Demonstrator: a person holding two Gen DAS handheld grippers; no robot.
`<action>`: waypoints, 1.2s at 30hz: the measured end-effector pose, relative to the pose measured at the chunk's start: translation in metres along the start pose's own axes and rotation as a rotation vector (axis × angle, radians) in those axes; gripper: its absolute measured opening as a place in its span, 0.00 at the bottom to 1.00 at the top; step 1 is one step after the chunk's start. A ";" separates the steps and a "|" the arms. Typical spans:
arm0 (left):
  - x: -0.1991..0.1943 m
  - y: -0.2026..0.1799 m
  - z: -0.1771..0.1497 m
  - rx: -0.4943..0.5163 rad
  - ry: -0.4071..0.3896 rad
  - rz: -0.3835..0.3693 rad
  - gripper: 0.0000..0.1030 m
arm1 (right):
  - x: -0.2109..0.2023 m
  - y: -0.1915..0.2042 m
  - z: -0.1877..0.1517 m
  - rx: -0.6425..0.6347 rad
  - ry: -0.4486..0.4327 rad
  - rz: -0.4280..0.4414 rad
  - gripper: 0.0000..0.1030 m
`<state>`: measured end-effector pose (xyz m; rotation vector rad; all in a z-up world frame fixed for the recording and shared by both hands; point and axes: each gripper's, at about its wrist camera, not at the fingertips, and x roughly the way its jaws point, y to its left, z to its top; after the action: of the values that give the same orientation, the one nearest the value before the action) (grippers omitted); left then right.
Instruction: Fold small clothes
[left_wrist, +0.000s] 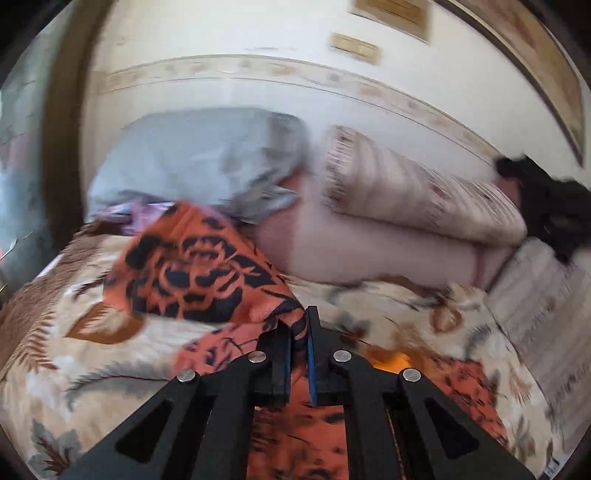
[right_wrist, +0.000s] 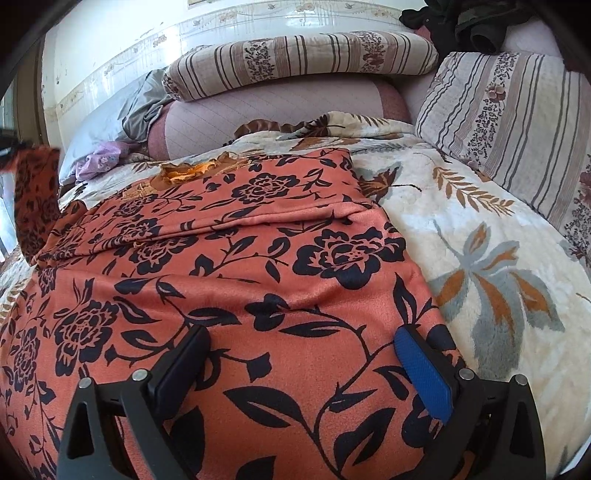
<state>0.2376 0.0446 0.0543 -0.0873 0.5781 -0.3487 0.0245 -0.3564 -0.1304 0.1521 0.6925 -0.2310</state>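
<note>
On the floral blanket the orange garment lies mostly flat, L gripper pinched tight on a lifted corner mid-fold, R gripper wide open w/ nothing held, hovering over cloth; next prob carry corner across.

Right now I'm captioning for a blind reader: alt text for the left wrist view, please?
The left gripper is shut on a corner of an orange cloth with black flowers, lifting it above a flowered blanket. Behind lie a striped cushion and a grey garment against a pale wall; the image is motion-blurred.
</note>
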 end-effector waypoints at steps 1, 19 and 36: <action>0.011 -0.038 -0.013 0.046 0.043 -0.053 0.10 | 0.000 0.000 0.000 0.002 0.002 0.002 0.99; 0.013 0.042 -0.141 -0.234 0.147 0.107 0.82 | -0.036 -0.033 0.081 0.339 -0.003 0.391 0.98; 0.011 0.108 -0.134 -0.525 0.161 0.090 0.82 | 0.081 0.060 0.178 -0.163 0.220 -0.003 0.11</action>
<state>0.2050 0.1439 -0.0824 -0.5400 0.8199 -0.1096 0.2100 -0.3495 -0.0437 0.0199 0.9268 -0.1605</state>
